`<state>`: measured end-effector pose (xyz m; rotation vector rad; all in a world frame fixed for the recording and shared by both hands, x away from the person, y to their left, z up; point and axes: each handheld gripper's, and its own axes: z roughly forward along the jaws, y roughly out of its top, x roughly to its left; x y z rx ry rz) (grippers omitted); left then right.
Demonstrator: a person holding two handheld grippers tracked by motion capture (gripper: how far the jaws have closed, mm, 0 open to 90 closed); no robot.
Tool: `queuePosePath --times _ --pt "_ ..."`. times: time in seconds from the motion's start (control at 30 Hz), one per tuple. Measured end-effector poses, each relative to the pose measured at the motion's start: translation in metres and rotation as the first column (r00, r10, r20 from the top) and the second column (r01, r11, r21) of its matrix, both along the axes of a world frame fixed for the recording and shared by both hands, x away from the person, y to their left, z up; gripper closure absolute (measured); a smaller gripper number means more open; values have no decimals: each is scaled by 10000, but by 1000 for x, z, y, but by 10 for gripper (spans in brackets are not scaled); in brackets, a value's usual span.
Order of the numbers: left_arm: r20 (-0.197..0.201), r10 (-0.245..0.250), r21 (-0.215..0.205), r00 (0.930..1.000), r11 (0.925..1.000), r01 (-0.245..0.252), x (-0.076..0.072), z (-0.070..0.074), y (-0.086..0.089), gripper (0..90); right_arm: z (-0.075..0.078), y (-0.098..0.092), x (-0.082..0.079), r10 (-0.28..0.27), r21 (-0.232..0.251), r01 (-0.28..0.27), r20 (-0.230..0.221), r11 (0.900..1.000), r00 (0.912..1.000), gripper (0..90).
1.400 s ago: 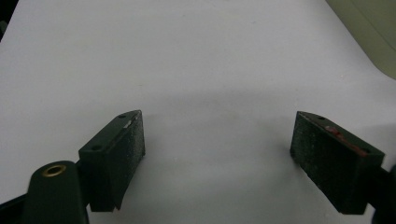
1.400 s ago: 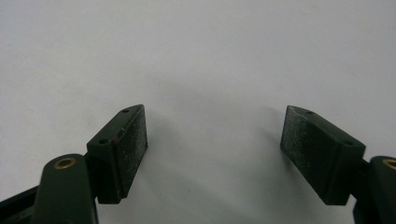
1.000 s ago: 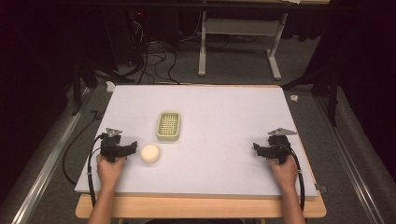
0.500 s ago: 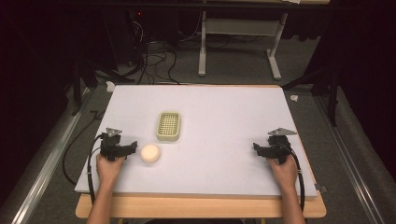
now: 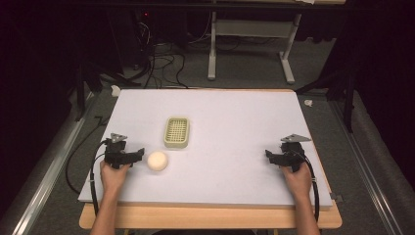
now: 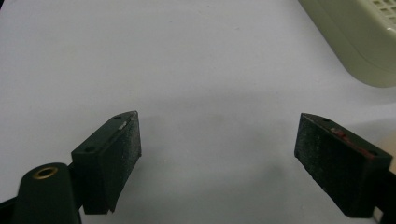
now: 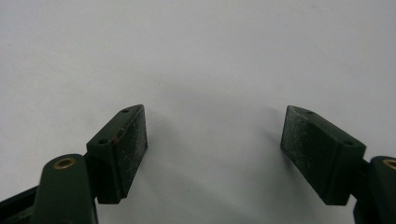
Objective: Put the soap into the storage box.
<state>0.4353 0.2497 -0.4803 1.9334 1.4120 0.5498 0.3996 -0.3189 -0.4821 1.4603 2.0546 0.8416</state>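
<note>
A cream round ball (image 5: 157,161) lies on the white table top (image 5: 230,127), just right of my left gripper (image 5: 139,155). Behind the ball sits a pale green slotted dish (image 5: 176,132), whose corner (image 6: 359,37) also appears at the top right of the left gripper view. The left gripper (image 6: 217,151) is open, its jaws wide apart over bare table with nothing between them. My right gripper (image 5: 268,155) rests near the table's right side, far from both objects. In its own view the right gripper (image 7: 215,144) stands open over bare white surface.
The table's wooden front edge (image 5: 210,218) lies just before the person's hands. Cables (image 5: 73,171) trail off the left side and another cable (image 5: 315,191) off the right. A metal desk frame (image 5: 249,44) and wires stand on the dark floor beyond.
</note>
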Motion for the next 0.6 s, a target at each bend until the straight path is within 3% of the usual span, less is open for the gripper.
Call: queuePosePath --times 0.6 --pt "510 -738 -449 9960 9961 761 -20 21 -4 153 0 0 0 1 -3 -1 3 10000 10000 233"
